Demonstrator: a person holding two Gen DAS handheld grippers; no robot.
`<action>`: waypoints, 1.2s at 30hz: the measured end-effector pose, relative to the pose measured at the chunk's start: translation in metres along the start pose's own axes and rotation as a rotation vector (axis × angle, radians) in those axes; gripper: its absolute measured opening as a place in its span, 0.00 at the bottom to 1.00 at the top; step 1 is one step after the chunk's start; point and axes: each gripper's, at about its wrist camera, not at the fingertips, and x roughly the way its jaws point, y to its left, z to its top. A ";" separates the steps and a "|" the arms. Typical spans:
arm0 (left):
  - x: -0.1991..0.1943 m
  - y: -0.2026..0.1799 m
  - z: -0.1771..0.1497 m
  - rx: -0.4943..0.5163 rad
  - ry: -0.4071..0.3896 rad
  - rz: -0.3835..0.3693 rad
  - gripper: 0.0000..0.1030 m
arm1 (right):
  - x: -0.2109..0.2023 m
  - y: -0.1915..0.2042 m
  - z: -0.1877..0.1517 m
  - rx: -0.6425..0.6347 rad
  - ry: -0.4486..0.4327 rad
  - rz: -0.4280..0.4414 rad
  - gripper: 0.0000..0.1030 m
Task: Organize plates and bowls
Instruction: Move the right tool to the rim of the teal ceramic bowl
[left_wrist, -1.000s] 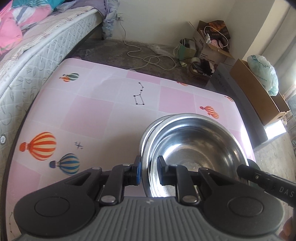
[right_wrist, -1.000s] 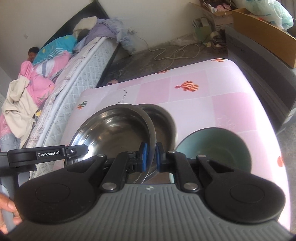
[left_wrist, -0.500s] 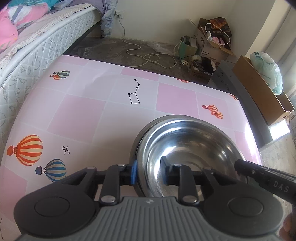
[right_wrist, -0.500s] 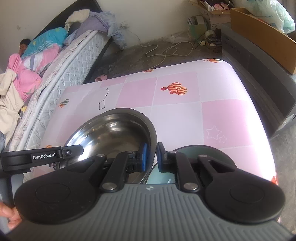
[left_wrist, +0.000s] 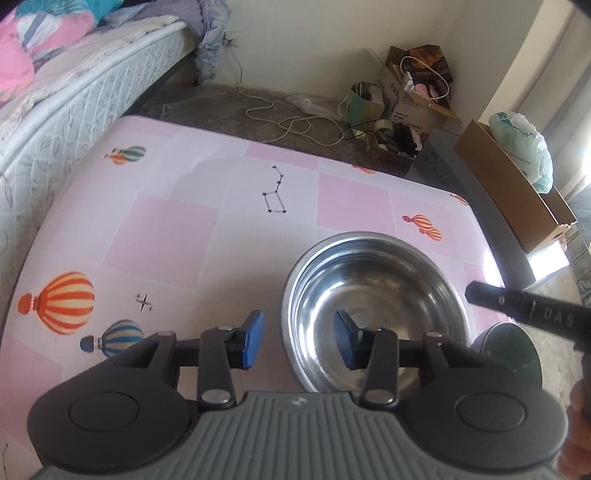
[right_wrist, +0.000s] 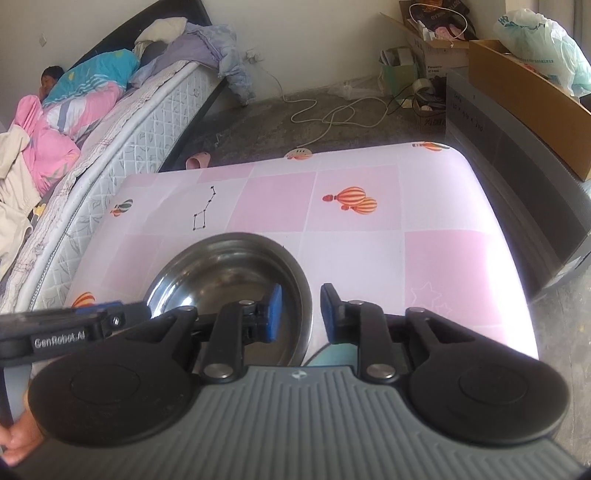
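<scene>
A steel bowl (left_wrist: 373, 306) rests on the pink balloon-print table (left_wrist: 166, 236), nested in a second steel bowl whose rim barely shows. My left gripper (left_wrist: 299, 343) straddles its left rim; the jaws are opening and the blue pads stand clear of the metal. In the right wrist view the same steel bowl (right_wrist: 229, 280) has its right rim between the opening jaws of my right gripper (right_wrist: 301, 314), with no pad pressing on it. A teal-green bowl (left_wrist: 513, 354) sits to the right, its edge (right_wrist: 332, 356) showing under the right gripper.
A mattress (left_wrist: 74, 92) with bedding runs along the table's left side, and a person (right_wrist: 51, 79) lies on it. Cardboard boxes (left_wrist: 517, 192), bags and a white cable (left_wrist: 291, 122) are on the floor beyond the table's far edge. A grey cabinet (right_wrist: 517, 177) stands at the right.
Both grippers have let go of the steel bowl's rim and their jaws have spread. The bowl has settled level into the other steel bowl, and the right gripper has shifted right.
</scene>
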 end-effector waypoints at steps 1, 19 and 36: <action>0.002 0.004 0.000 -0.011 0.014 -0.009 0.44 | 0.002 0.000 0.003 0.003 -0.001 0.000 0.28; 0.028 0.033 -0.014 -0.081 0.137 -0.048 0.24 | 0.043 0.025 0.013 -0.018 0.138 0.071 0.40; -0.019 0.080 -0.036 -0.076 0.099 0.025 0.44 | 0.024 0.097 -0.035 -0.141 0.155 0.139 0.40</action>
